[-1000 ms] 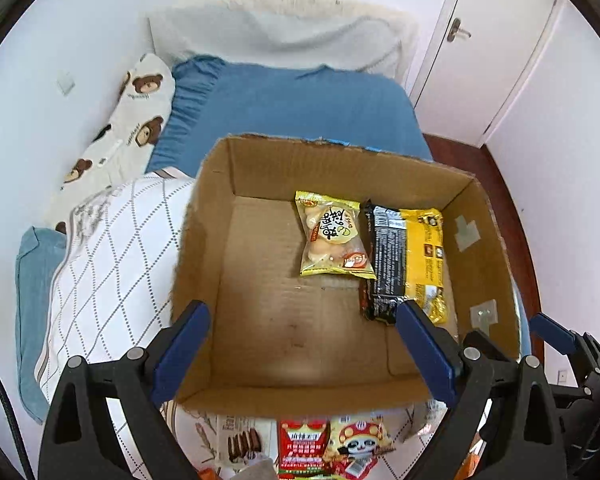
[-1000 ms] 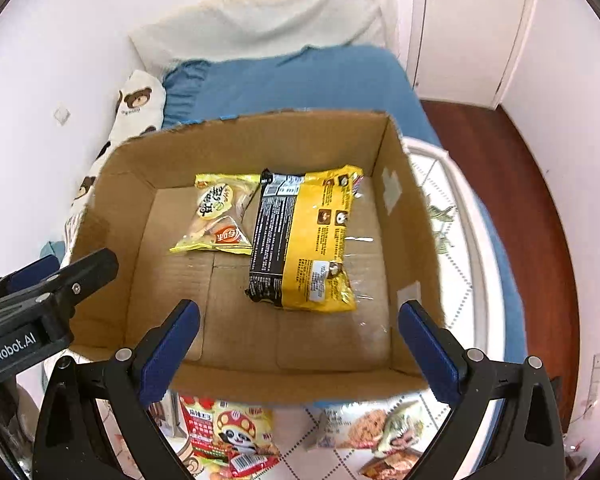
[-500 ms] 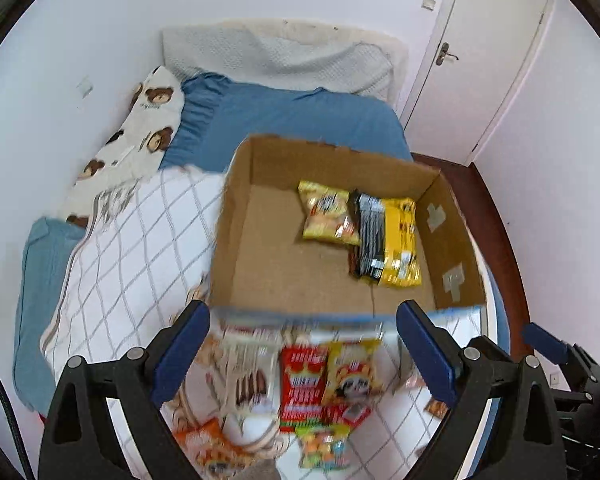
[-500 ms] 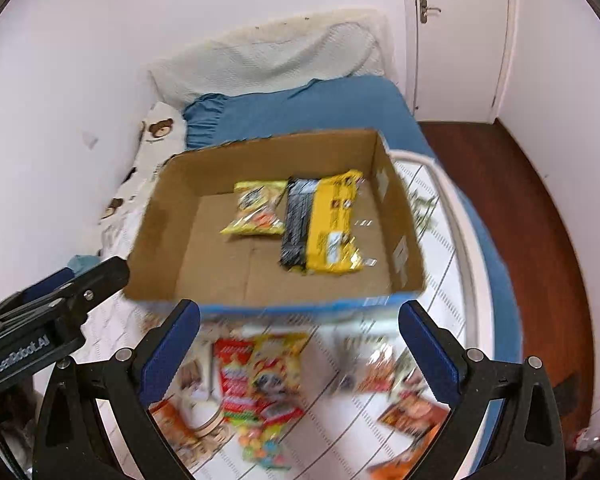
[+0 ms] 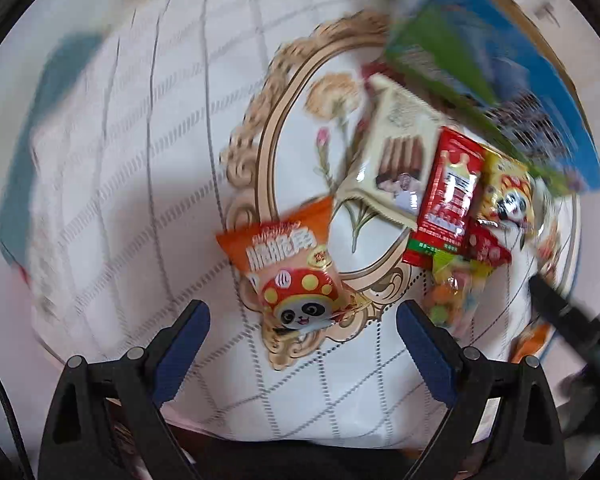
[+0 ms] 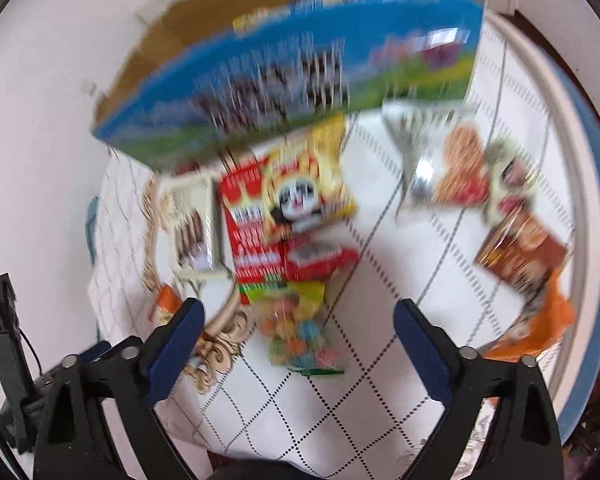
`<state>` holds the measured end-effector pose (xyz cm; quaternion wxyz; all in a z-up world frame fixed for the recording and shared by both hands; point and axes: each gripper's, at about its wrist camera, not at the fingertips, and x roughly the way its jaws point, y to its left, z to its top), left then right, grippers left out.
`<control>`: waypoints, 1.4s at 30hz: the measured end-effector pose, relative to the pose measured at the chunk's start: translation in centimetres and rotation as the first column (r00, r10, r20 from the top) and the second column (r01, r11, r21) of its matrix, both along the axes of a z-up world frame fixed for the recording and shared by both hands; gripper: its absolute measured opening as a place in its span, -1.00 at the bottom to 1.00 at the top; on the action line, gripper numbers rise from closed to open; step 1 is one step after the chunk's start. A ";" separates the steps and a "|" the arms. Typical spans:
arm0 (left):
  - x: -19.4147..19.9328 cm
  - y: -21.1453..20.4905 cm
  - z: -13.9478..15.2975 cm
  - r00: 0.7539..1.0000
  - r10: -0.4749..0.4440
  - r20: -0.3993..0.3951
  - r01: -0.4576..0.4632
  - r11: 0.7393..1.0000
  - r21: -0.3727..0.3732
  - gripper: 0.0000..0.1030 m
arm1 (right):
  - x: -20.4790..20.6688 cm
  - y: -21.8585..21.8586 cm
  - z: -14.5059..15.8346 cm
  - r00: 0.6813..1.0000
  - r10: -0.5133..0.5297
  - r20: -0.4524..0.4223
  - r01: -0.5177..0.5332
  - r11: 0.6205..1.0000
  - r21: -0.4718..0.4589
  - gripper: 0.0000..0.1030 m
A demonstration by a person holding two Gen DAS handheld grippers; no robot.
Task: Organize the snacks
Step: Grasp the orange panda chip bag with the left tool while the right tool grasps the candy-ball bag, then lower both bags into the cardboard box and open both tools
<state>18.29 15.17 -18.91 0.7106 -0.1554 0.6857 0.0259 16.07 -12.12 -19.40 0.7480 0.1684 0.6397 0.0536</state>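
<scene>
Left gripper (image 5: 302, 322) wide, empty, over orange snack bag (image 5: 290, 276), long axis toward gripper; right gripper (image 6: 298, 320) wide, empty.

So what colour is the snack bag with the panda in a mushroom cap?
Orange snack bag, clearest in the left wrist view.

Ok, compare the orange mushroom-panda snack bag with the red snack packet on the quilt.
The orange bag is puffy, while the red packet looks flat and narrow. The orange bag lies alone, apart from the pile; the red packet is wedged between a cream packet and a yellow panda bag. Both rest on the quilt, ungrasped.
</scene>
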 end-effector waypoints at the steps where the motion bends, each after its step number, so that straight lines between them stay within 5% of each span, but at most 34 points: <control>1: 0.1 0.4 -0.9 0.999 0.034 -0.028 -0.035 0.999 -0.029 0.85 | 0.0 0.5 -0.9 1.000 0.009 -0.014 -0.009 1.000 -0.008 0.80; 5: 1.1 0.7 -3.4 0.992 0.104 -0.077 -0.112 0.989 -0.100 0.80 | 0.1 2.6 -3.6 0.998 0.042 -0.051 -0.044 0.999 -0.031 0.76; 6: 1.4 0.6 -4.1 0.991 0.106 -0.086 -0.114 0.989 -0.093 0.69 | 0.3 3.1 -4.1 0.997 0.050 -0.060 -0.052 0.998 -0.034 0.75; 8: 1.7 0.3 -5.2 0.990 0.101 -0.102 -0.108 0.992 -0.063 0.13 | 0.5 4.0 -5.4 0.995 0.063 -0.081 -0.067 0.997 -0.049 0.66; 9: 1.9 0.1 -5.5 0.991 0.093 -0.096 -0.098 0.994 -0.048 0.07 | 0.5 4.4 -6.1 0.993 0.068 -0.094 -0.073 0.996 -0.048 0.51; 11: 2.0 -0.7 -5.7 0.996 0.046 -0.072 -0.047 0.999 -0.002 0.07 | 0.2 5.1 -7.3 0.989 0.086 -0.122 -0.094 0.994 -0.056 0.25; 17: 0.2 -5.3 -5.5 0.984 -0.174 -0.036 0.177 0.977 0.119 0.06 | -2.0 5.6 -7.8 0.974 0.164 -0.159 -0.178 0.981 -0.074 0.11; 26: -0.3 -5.9 -8.6 0.985 -0.148 -0.087 0.157 0.983 0.101 0.09 | -4.3 5.2 -8.4 0.967 0.171 -0.190 -0.185 0.981 -0.058 0.31; 29: -0.8 -6.5 -8.1 0.986 -0.151 -0.069 0.158 0.981 0.113 -0.05 | -4.8 6.0 -8.8 0.962 0.190 -0.197 -0.211 0.973 -0.090 0.31; 34: -1.7 -9.0 -5.0 0.984 -0.175 -0.024 0.177 0.976 0.126 -0.10 | -5.7 6.3 -8.4 0.971 0.181 -0.156 -0.197 0.976 -0.095 0.01; 42: -1.7 -12.0 2.8 0.967 -0.229 0.115 0.222 0.972 0.074 -0.11 | -5.3 2.9 -1.9 0.988 0.143 -0.056 -0.142 0.990 0.017 -0.02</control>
